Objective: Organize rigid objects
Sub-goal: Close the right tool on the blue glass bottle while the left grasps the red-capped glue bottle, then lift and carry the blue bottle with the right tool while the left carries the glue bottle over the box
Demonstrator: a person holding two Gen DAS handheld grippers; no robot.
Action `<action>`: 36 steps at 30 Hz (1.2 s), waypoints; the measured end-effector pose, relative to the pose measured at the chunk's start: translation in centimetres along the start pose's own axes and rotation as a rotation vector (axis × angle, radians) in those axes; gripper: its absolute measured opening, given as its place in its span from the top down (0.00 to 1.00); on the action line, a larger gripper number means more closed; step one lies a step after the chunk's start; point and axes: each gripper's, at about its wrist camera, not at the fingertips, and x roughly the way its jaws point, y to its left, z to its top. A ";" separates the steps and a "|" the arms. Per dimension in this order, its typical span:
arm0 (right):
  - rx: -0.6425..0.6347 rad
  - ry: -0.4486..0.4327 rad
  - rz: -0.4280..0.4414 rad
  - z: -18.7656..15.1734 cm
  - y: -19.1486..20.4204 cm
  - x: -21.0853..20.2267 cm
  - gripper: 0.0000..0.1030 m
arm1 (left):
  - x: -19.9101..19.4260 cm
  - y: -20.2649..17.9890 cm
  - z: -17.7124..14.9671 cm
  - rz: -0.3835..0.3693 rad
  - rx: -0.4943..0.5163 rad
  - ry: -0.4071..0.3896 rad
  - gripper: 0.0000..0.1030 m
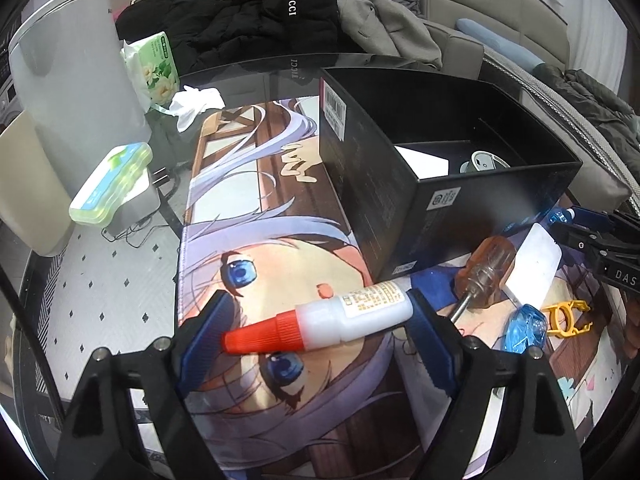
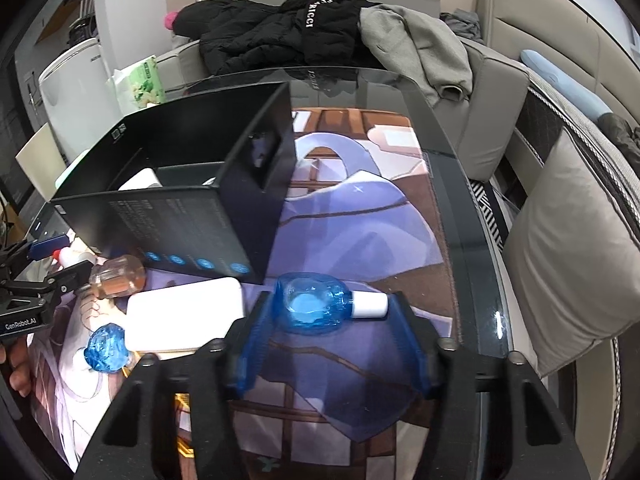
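A dark glass table [image 2: 472, 184] stands before a beige sofa [image 2: 532, 52] heaped with black jackets [image 1: 256, 24] and a grey coat [image 1: 384, 28] — a pillow [image 2: 576, 248] rests beside it. White floor tiles [image 1: 108, 280] carry small black diamonds — cables lie across them.

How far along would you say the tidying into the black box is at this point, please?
Barely begun. Done: the black box holds a white item and a round grey one. In hand: the left gripper brackets the red-capped glue bottle; the right gripper closes on a blue bottle. Left: the amber-handled screwdriver, white card, second blue bottle, yellow clip.
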 end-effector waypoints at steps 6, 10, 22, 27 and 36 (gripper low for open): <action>-0.008 -0.009 0.025 -0.1 0.2 -0.3 0.45 | -0.3 0.0 0.0 -0.016 -0.003 -0.011 0.17; -0.002 -0.039 0.030 0.1 -0.2 -1.0 0.45 | -1.0 0.1 0.0 -0.024 -0.007 -0.041 0.17; 0.005 -0.153 0.038 1.2 -0.6 -3.6 0.45 | -3.7 1.1 0.8 -0.032 -0.047 -0.159 0.17; 0.001 -0.188 0.046 1.5 -0.5 -4.4 0.45 | -4.7 1.1 1.2 -0.042 -0.051 -0.205 0.17; -0.024 -0.290 0.076 2.1 0.6 -6.4 0.45 | -6.4 0.2 2.2 -0.077 -0.033 -0.300 0.17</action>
